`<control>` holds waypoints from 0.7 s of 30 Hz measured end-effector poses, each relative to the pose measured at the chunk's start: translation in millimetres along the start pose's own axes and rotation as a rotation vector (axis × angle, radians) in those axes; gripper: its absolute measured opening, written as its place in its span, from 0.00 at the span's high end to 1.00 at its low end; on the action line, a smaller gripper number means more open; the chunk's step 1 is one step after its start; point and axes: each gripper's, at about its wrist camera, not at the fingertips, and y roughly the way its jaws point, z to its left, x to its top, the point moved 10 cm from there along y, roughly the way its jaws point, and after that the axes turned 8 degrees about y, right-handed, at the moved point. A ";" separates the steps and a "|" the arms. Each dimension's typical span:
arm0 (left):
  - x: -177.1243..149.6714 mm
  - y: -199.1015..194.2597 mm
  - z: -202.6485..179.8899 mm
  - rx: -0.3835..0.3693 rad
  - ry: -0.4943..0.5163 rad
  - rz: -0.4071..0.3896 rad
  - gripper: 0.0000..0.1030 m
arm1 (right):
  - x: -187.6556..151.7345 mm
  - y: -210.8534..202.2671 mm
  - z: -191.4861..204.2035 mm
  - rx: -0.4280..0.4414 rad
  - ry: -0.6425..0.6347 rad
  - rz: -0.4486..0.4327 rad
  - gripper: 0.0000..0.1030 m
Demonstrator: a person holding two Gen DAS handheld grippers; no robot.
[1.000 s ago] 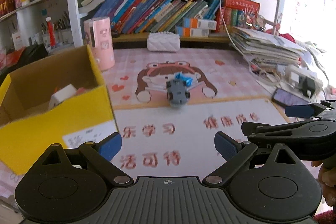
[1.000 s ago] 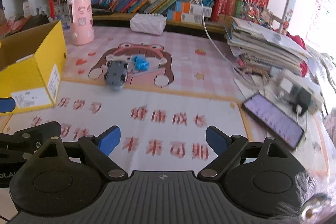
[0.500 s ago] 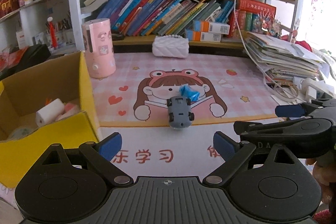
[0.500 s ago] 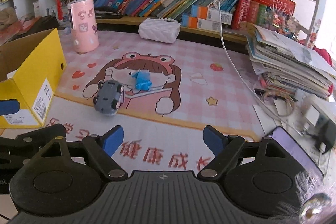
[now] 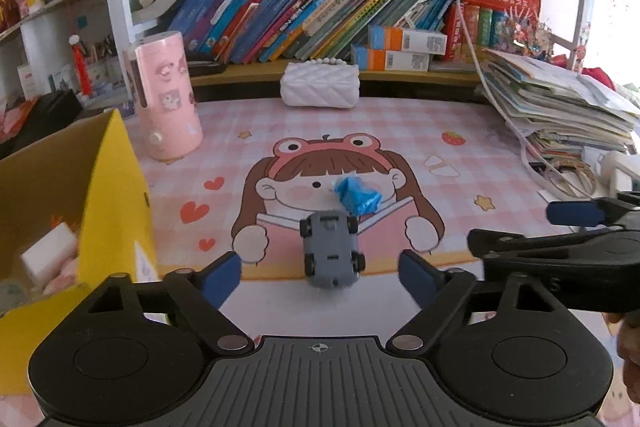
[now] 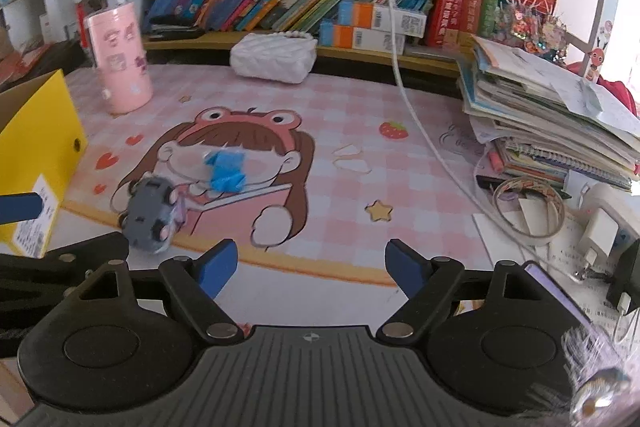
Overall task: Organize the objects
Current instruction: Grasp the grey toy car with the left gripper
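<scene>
Claws (image 5: 320, 277) apart: one toy car (image 5: 331, 251)

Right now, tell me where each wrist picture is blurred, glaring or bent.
Left wrist view: yellow cardboard box smeared at the left edge, window glare at right, shelves bowed by the fisheye. Right wrist view: small grey toy car and crumpled blue wrapper motion-blurred, upper right washed out.
</scene>
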 end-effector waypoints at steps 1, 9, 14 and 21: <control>1.6 6.6 0.2 0.001 -0.006 0.006 0.20 | 2.8 1.6 -2.1 -0.005 0.001 -0.006 0.21; 1.3 48.8 1.5 -0.011 -0.071 0.058 0.29 | 16.1 12.3 -9.8 -0.017 -0.002 -0.028 0.24; -4.6 66.6 3.9 -0.014 -0.095 0.093 0.42 | 19.7 13.4 -8.8 -0.012 -0.015 -0.039 0.24; -11.2 71.7 5.4 -0.010 -0.059 0.112 0.60 | 19.6 17.2 -8.0 -0.007 -0.009 -0.030 0.24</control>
